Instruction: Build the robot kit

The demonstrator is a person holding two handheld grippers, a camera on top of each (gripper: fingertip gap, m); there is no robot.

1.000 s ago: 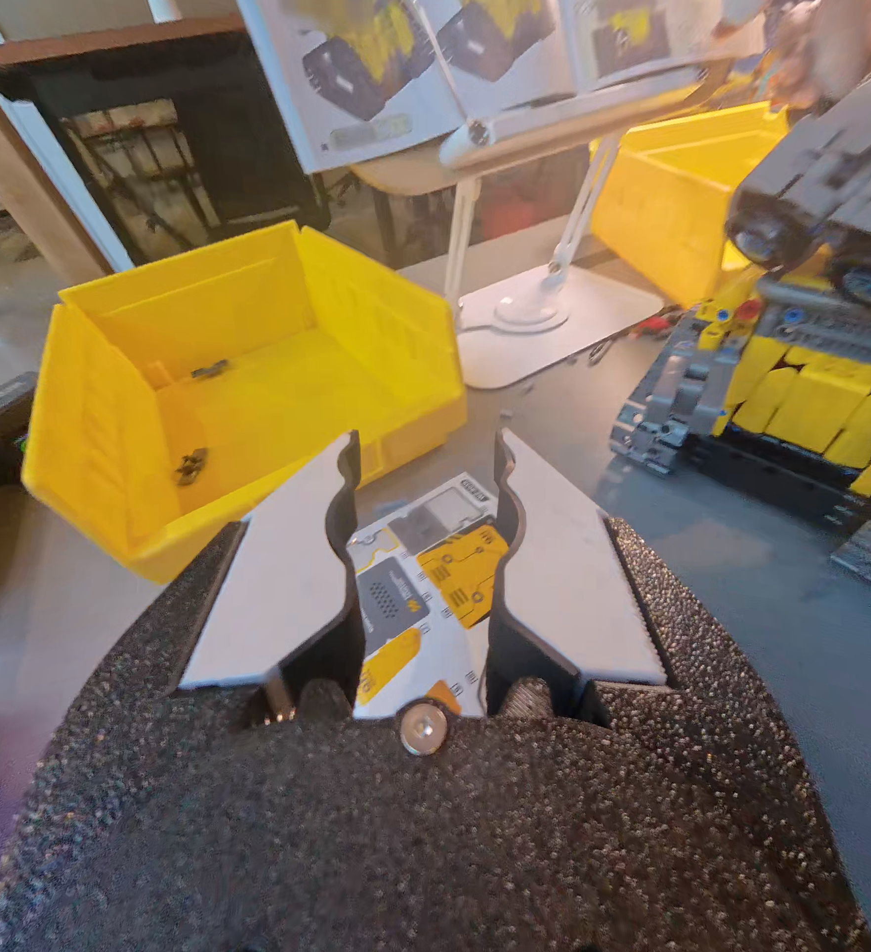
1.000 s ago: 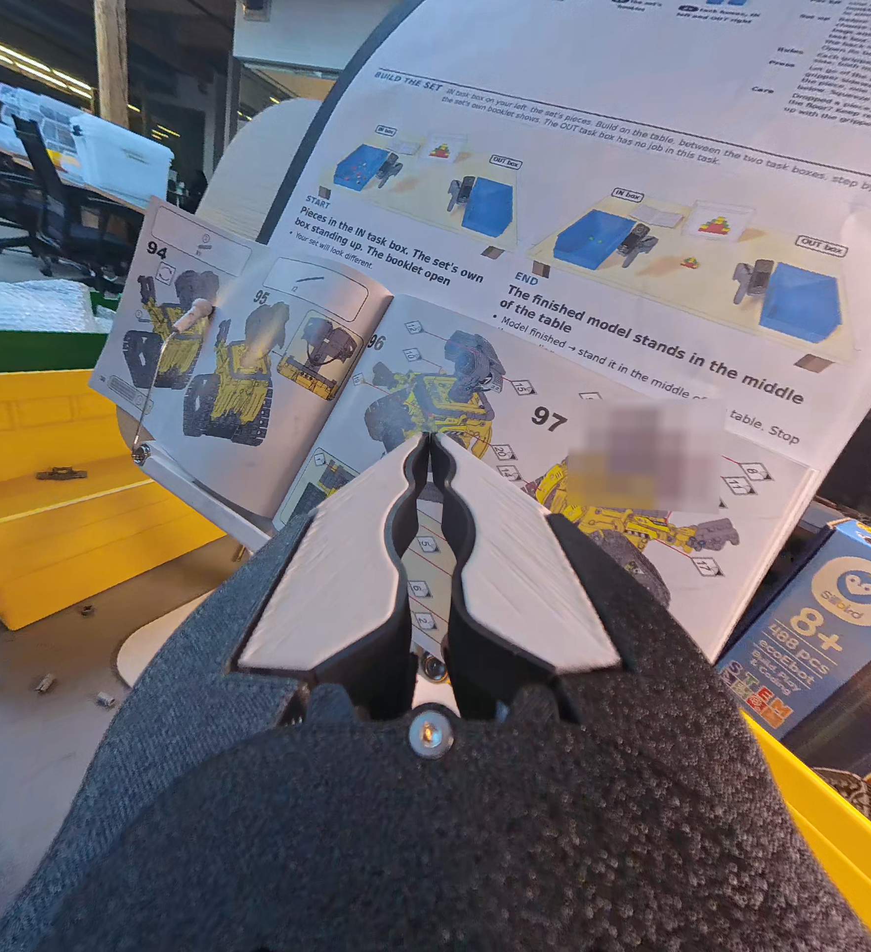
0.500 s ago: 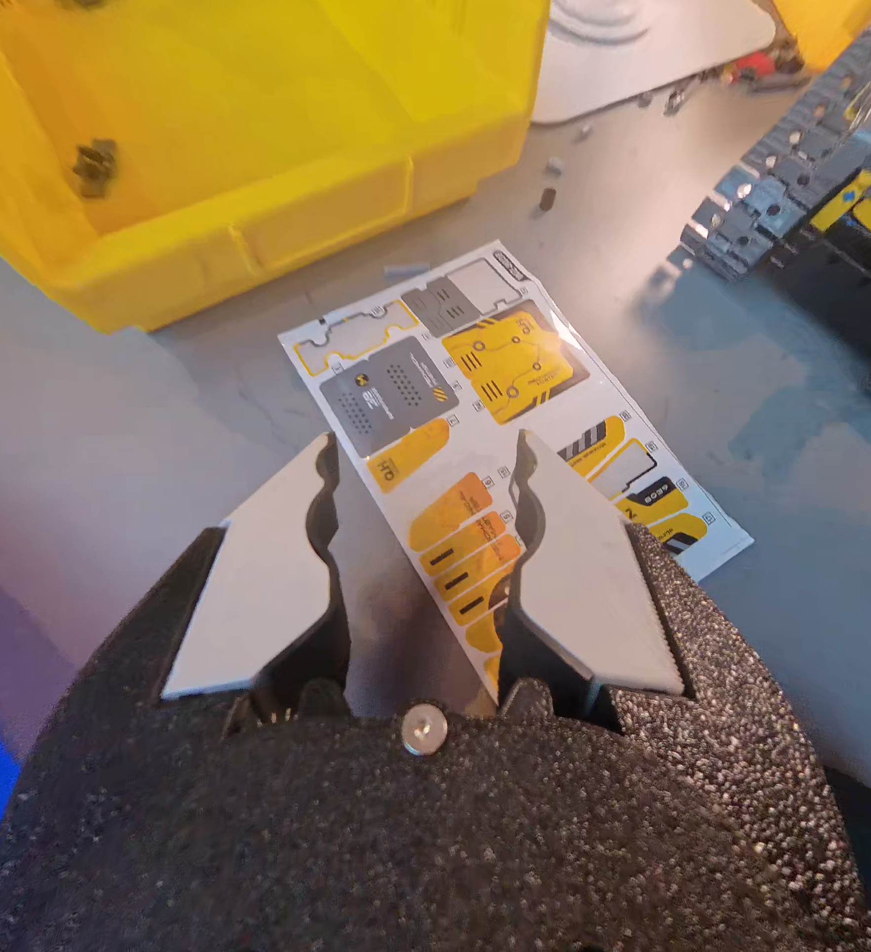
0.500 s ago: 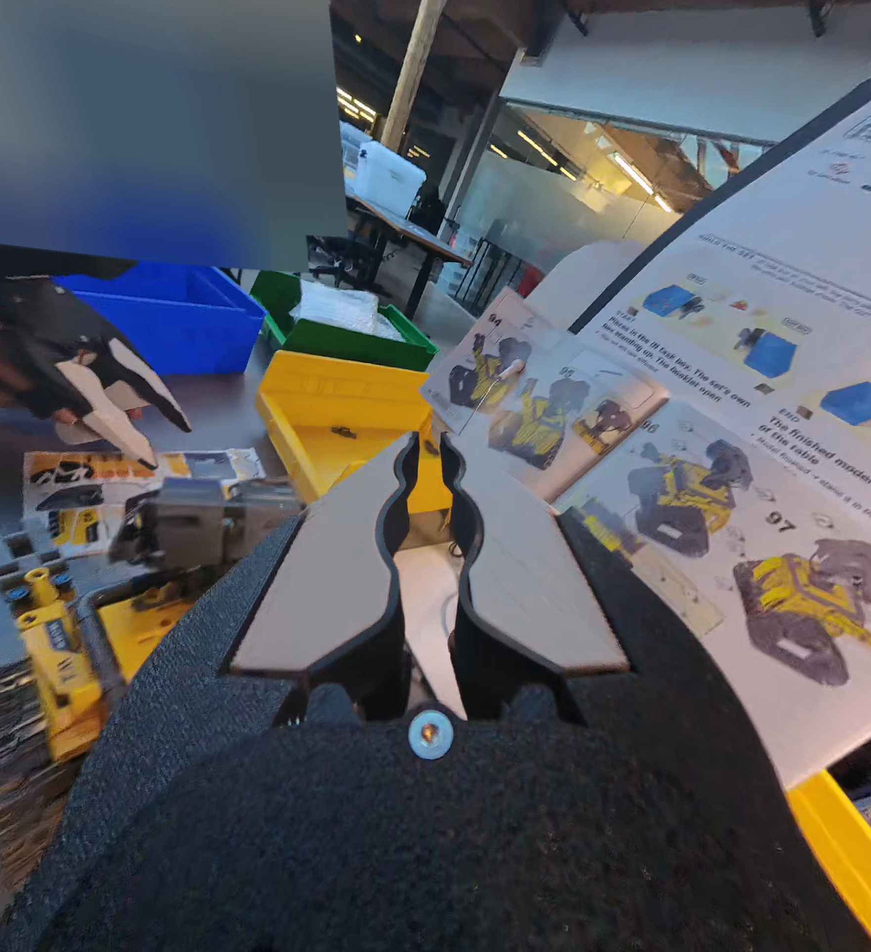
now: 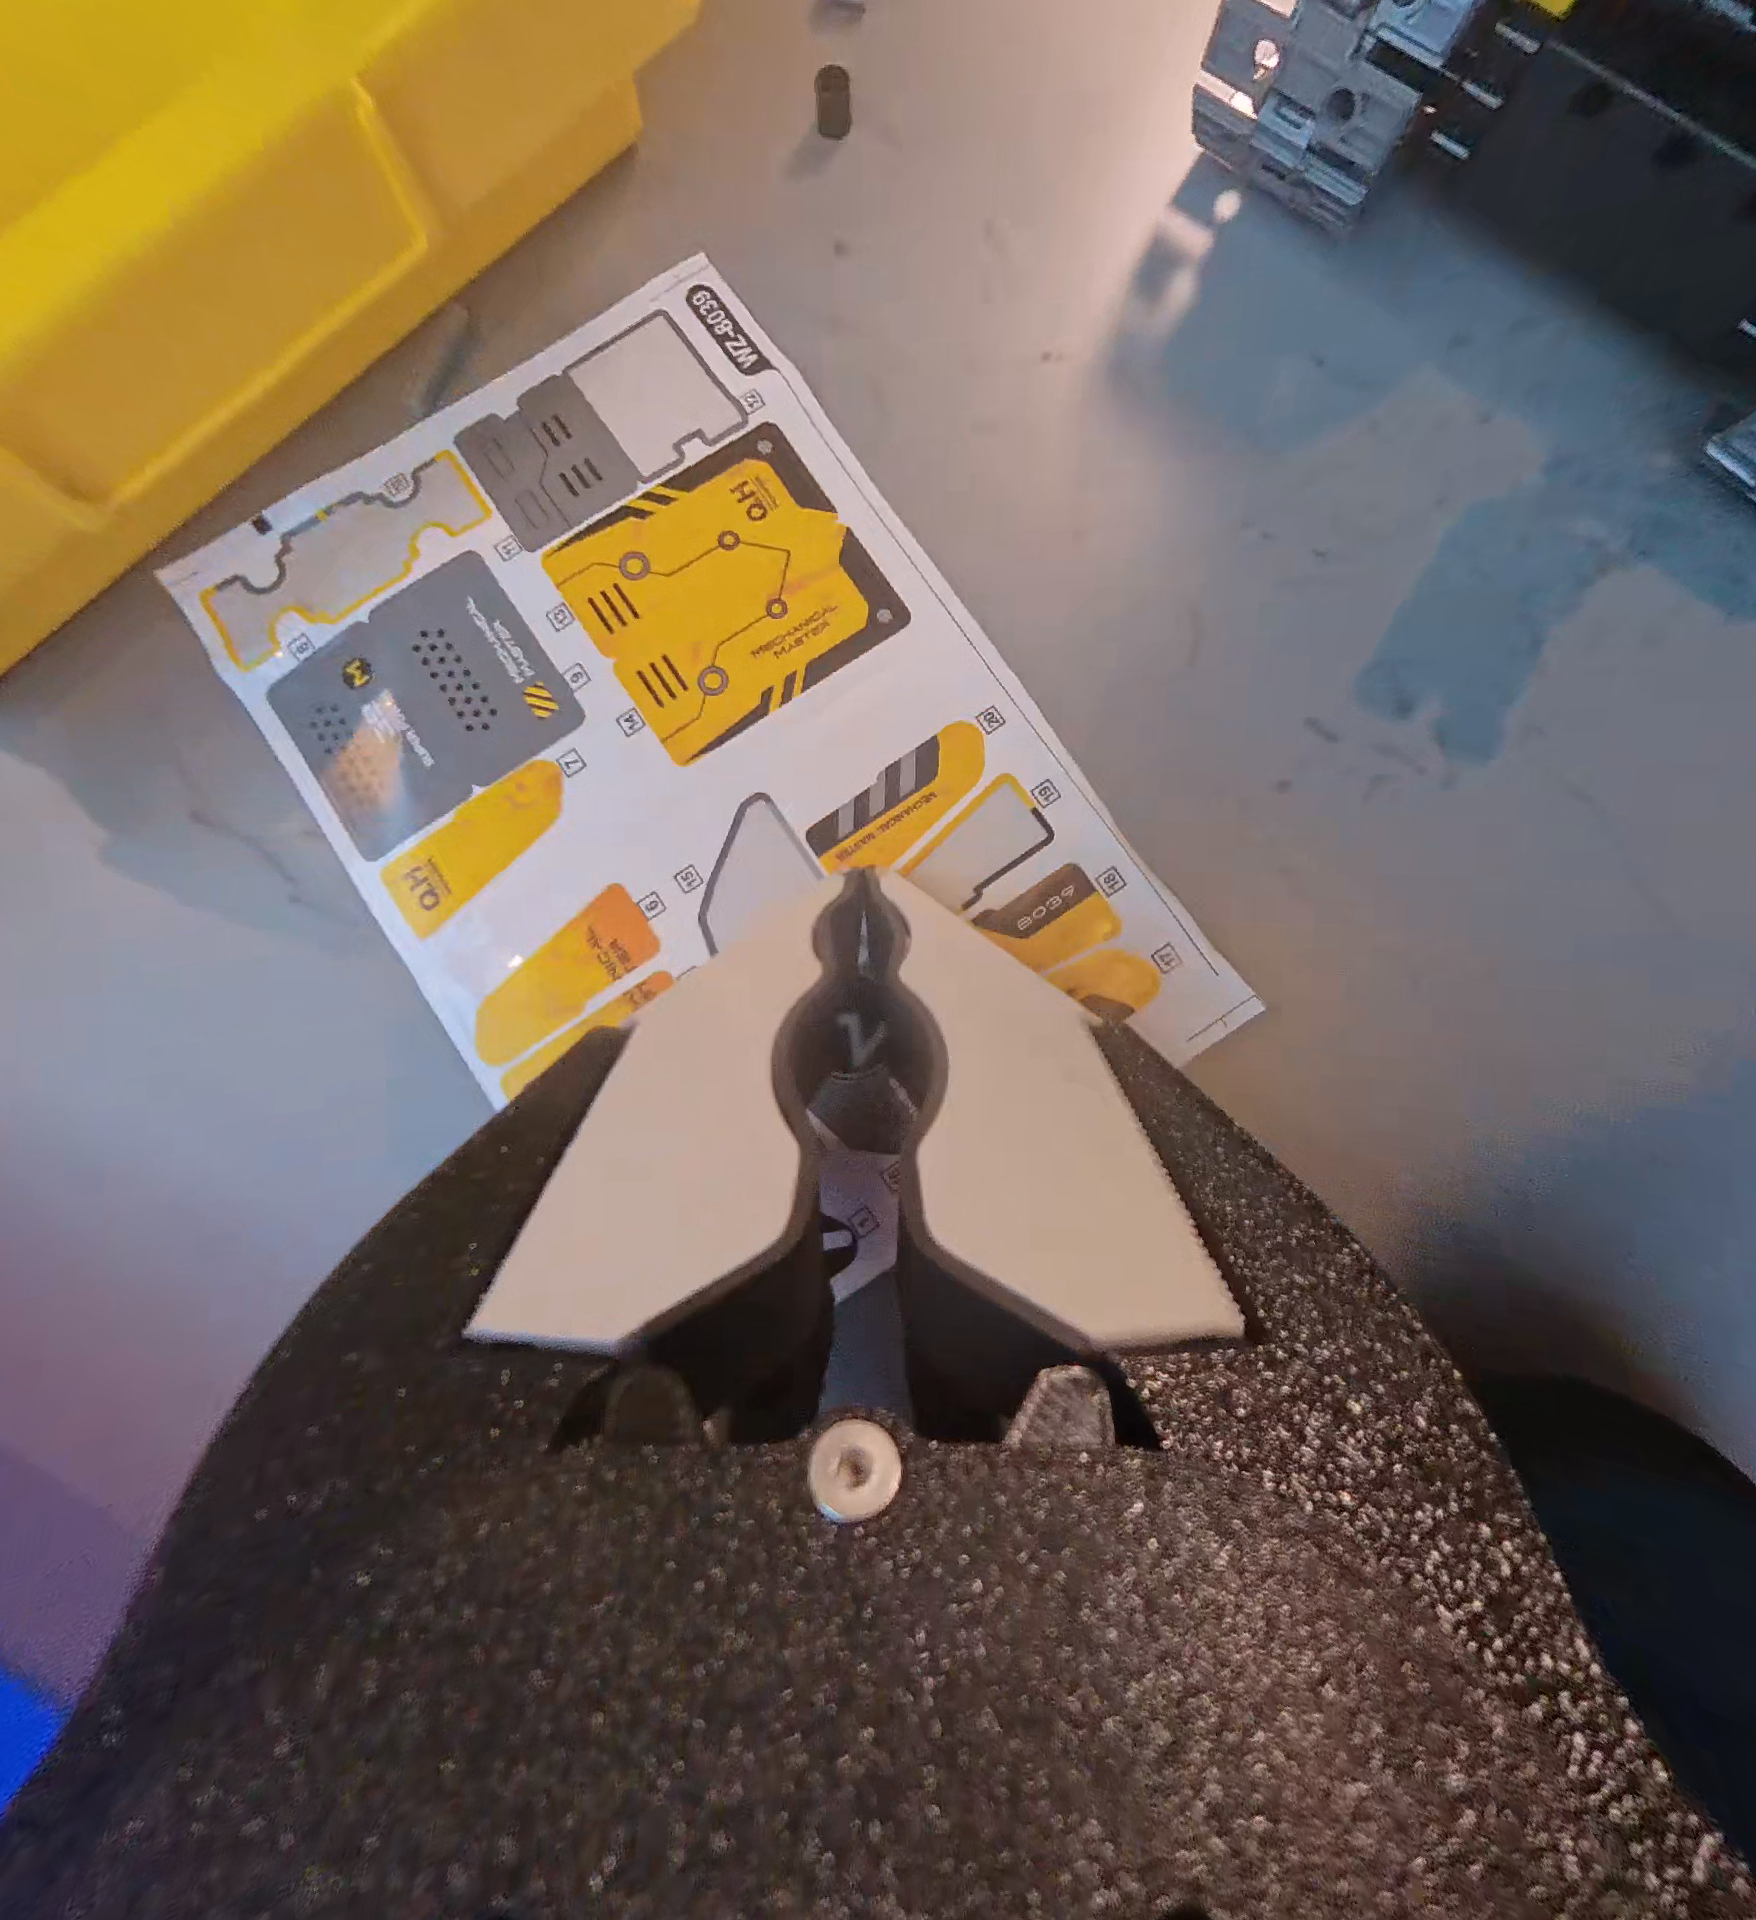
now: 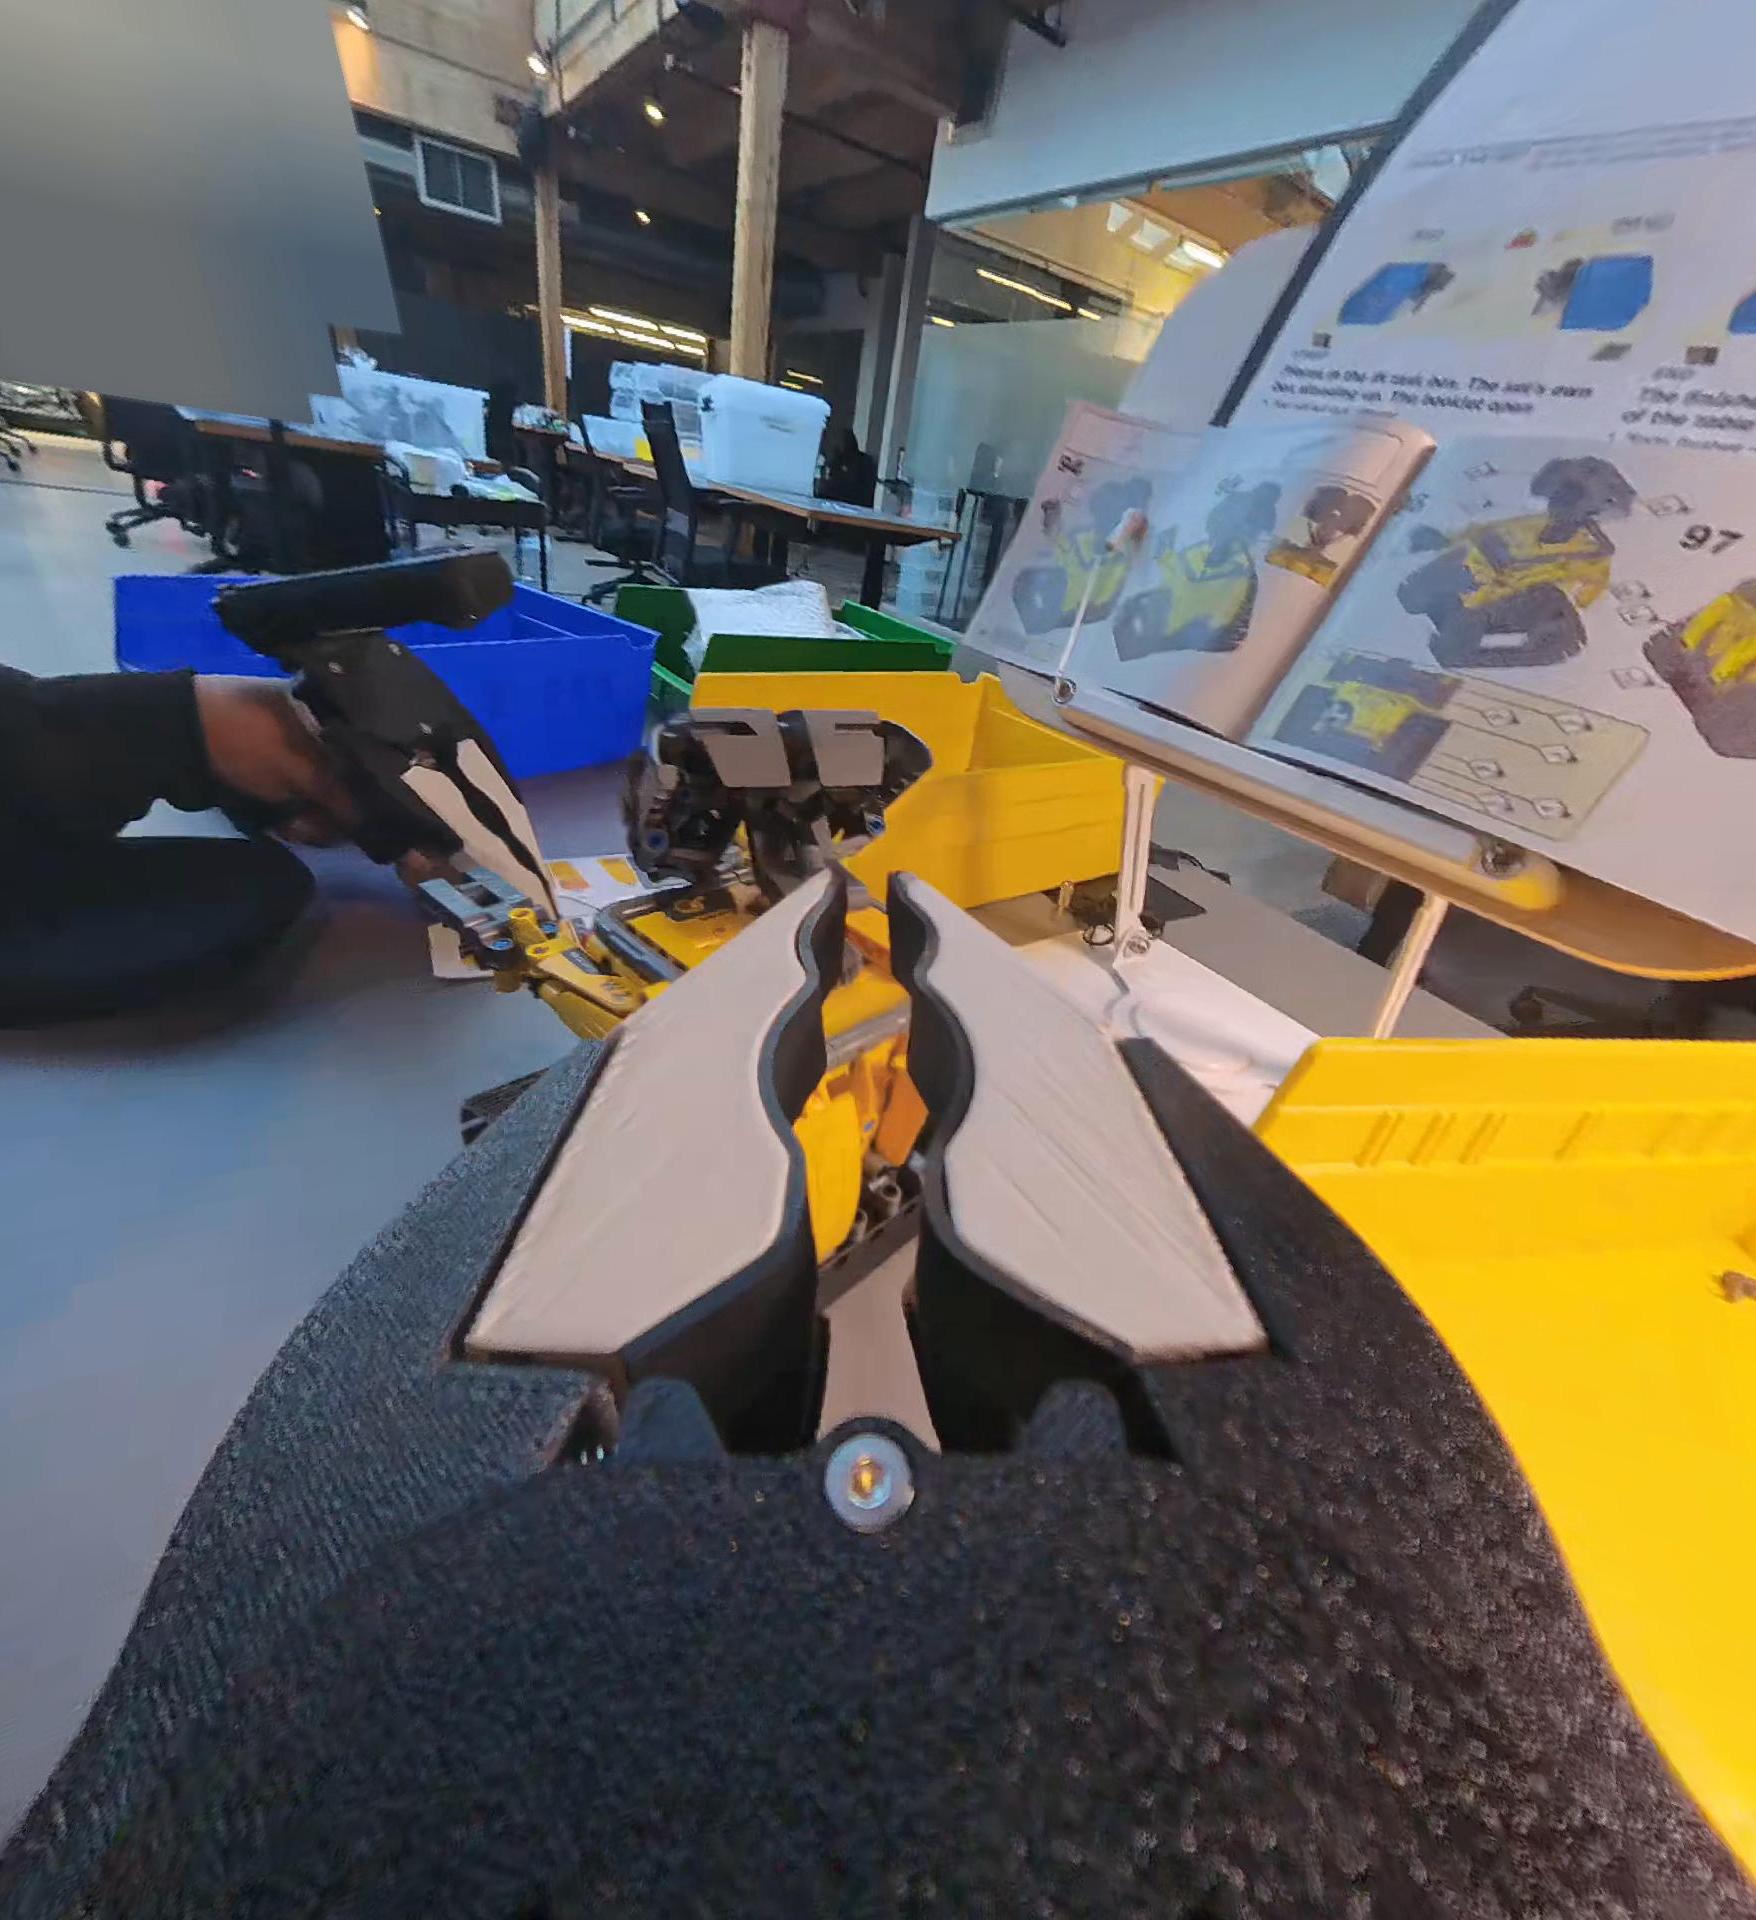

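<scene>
Since half a second back we've pinched our left tool (image 5: 861, 883) closed, tips meeting over the sticker sheet (image 5: 645, 644) lying flat on the worktop (image 5: 1373, 623) beside the yellow bin (image 5: 178, 260); whether it grips the sheet is unclear. Right tool (image 6: 866, 894) stands narrowly parted, empty, aimed at the model (image 6: 770, 769).

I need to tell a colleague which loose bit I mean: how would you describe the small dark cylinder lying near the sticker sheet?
Start at the yellow bin on the grey table. Just off its near corner, beyond the sticker sheet, lies a small black cylinder. It is the only loose dark piece there, apart from both bin and sheet.
</scene>
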